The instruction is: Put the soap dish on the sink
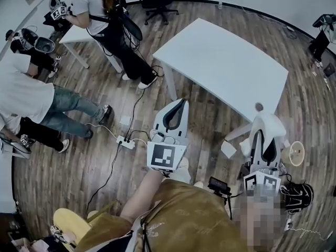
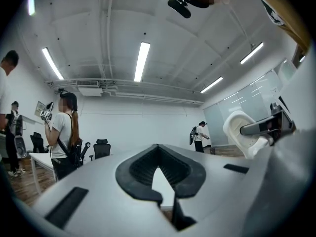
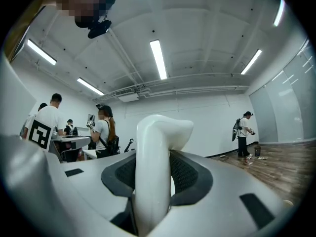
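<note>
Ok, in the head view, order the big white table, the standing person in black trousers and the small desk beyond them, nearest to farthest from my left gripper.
1. Big white table: just ahead of the left gripper.
2. Standing person in black trousers: ahead and left, by the table's corner.
3. Small desk: farthest, upper left, behind that person.

Two hand-held grippers (image 1: 181,104) (image 1: 263,140), one soap dish (image 1: 270,124)

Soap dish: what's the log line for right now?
right claw: shut on soap dish | left claw: shut, empty
</note>
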`<control>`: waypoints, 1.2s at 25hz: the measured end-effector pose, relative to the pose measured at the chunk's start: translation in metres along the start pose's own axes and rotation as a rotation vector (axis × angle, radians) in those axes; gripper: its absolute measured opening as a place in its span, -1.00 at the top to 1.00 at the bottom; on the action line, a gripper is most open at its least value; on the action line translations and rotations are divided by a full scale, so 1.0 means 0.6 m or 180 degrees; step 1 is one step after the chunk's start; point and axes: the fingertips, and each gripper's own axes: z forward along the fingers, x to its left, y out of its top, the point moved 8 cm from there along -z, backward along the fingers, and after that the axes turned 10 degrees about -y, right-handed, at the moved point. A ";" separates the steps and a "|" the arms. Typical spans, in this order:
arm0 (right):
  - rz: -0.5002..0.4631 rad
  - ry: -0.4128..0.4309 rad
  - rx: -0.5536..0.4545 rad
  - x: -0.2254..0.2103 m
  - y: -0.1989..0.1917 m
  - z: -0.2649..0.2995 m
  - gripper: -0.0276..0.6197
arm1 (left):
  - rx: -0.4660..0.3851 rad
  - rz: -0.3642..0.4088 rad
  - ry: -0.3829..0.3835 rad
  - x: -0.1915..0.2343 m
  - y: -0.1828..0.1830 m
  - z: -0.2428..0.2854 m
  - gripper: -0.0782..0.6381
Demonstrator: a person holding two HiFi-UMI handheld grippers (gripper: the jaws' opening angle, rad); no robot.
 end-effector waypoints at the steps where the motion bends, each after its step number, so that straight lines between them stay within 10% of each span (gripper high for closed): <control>1: -0.0013 -0.0024 -0.0004 0.006 0.002 0.011 0.43 | -0.0020 -0.0041 0.0008 0.013 -0.001 0.008 0.76; 30: 0.0094 -0.0053 0.0011 -0.044 -0.008 0.353 0.43 | 0.0142 -0.0058 0.0007 0.137 -0.060 0.332 0.76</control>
